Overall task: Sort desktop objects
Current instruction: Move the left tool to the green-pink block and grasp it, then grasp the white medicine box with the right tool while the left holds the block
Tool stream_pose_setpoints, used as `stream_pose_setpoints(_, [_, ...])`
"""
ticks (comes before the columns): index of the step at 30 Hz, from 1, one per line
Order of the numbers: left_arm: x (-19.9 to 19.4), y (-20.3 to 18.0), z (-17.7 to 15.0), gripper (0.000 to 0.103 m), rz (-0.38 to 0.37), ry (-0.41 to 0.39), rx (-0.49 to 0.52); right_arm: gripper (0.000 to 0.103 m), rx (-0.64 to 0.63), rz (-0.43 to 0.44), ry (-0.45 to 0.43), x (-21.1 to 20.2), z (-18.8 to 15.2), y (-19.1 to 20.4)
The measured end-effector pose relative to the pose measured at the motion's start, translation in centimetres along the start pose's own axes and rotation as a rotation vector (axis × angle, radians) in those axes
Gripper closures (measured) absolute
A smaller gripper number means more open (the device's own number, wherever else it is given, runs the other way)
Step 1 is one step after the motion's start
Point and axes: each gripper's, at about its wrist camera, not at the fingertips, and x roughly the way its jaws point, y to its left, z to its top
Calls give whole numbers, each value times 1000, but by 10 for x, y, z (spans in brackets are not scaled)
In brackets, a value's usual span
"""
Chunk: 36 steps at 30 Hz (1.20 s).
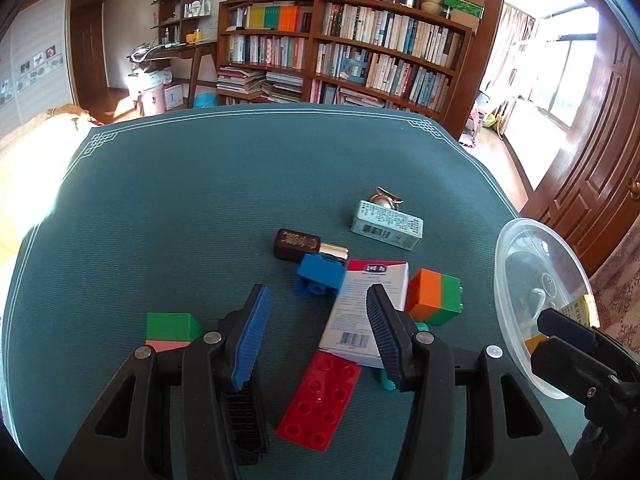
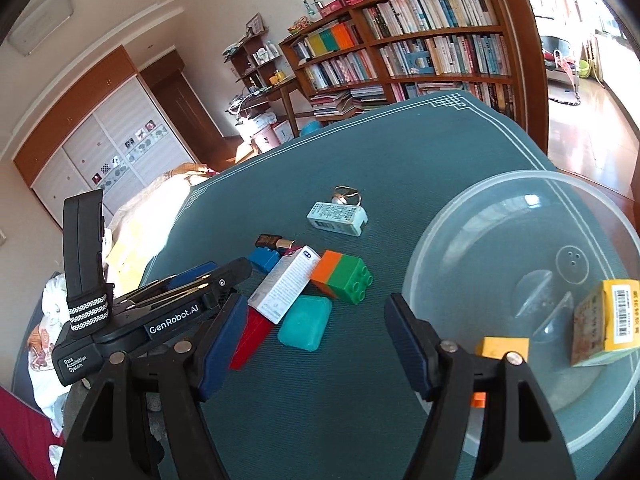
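Both tongs spread and empty over a half-sorted table

The left tongs (image 1: 316, 340) hang spread over the red plate brick (image 1: 320, 400), likely the next pick. At their 1 o'clock lie the white carton (image 1: 360, 304), blue brick (image 1: 320, 280) and orange-green block (image 1: 436, 296). The right tongs (image 2: 316, 344), spread and holding nothing, face the clear bowl (image 2: 480, 240) at 2 o'clock, which holds a yellow box (image 2: 616, 316), seemingly the collecting place.

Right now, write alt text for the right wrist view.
An open, empty right hand-held gripper hovers over a green tablecloth strewn with toy bricks and small boxes. At right, a clear plastic bowl holds a yellow carton and a yellow block.
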Motion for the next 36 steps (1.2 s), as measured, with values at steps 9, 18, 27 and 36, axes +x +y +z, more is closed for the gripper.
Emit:
stream_pose_setpoints(9, [4,53,3,49,80,9,-116,28,-54,71,228,43,6,25])
stream_pose_setpoints(18, [10,61,-2,49,107,31,-99,28,-32,130,313,64,3,34])
stream_pose_setpoints(27, [1,76,-12,49,118,18,-122,28,23,112,309,68,1,17])
stream_pose_setpoints(36, [5,93,-22,49,72,55,-199,28,-52,67,342,68,11,25])
